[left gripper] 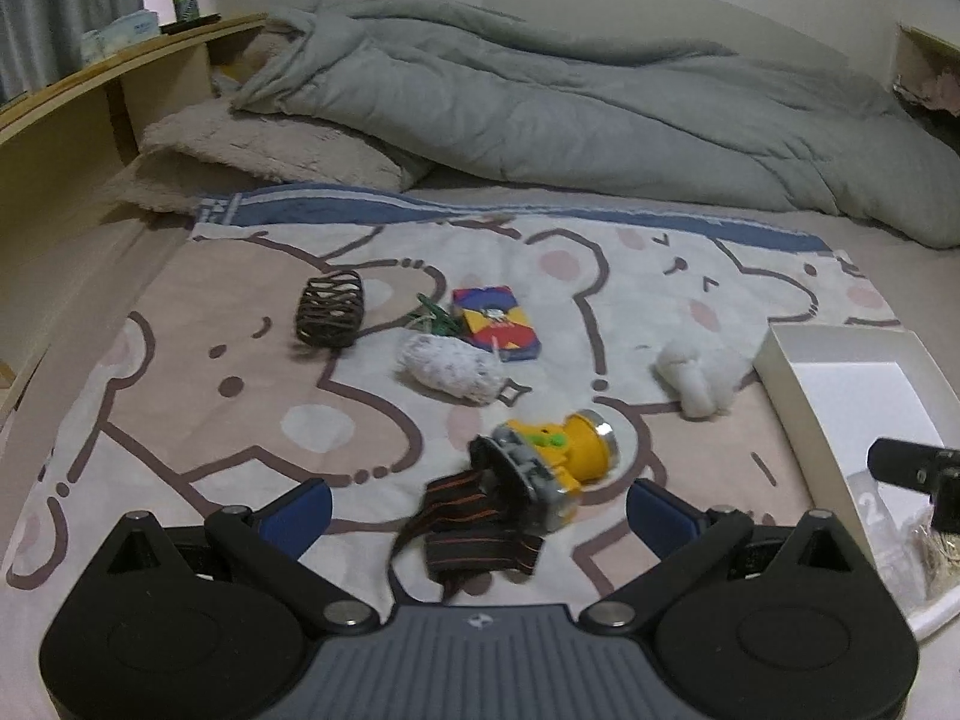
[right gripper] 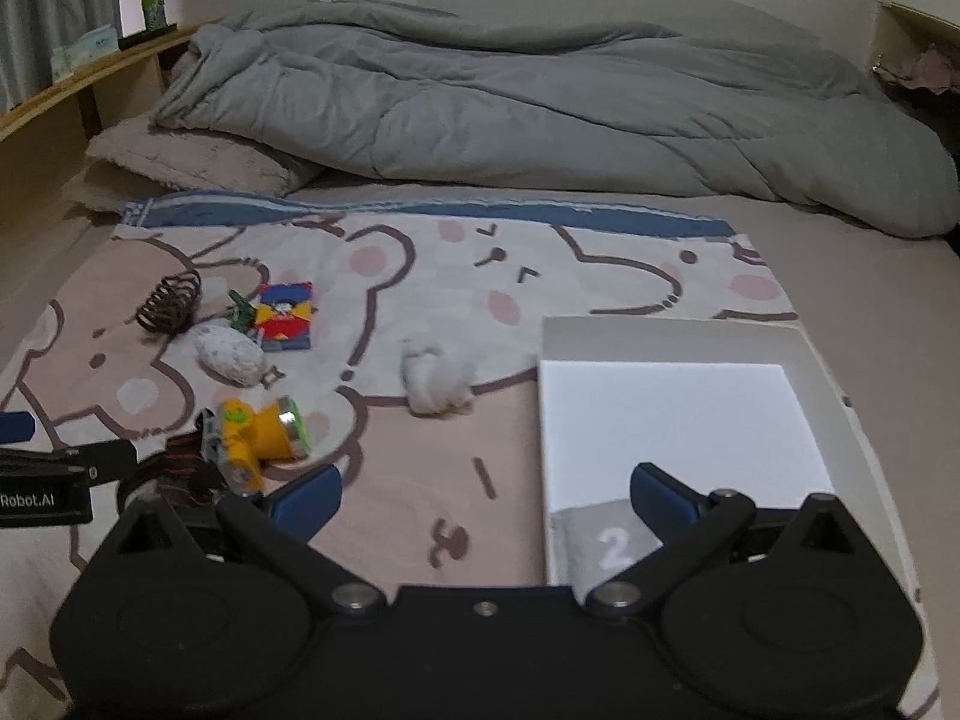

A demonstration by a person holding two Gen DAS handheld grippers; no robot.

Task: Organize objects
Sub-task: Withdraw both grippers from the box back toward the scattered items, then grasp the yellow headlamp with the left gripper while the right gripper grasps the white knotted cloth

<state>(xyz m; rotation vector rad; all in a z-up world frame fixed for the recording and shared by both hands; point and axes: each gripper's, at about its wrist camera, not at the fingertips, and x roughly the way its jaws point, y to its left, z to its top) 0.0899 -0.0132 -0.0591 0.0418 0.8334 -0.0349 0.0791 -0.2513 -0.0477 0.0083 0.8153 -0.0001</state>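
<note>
Left gripper, jaws spread wide and empty, poised directly over the yellow headlamp lying on the bear-print blanket of the bed; right gripper, likewise wide open and empty, hovering at the near left edge of the white box. The headlamp probably handles as a light, rigid plastic body with a limp striped elastic strap trailing toward the camera; the hard yellow housing looks the surer hold, since the strap would likely sag and snag. Beyond it, a white fluffy toy just beside the box wall, soft and compressible. Farther left, a speckled white pouch touching a card pack, with a green clip between them and a dark wire coil. Open blanket separates headlamp from box, giving a free path rightward; the raised box wall is the edge to clear. A grey duvet lies well behind
</note>
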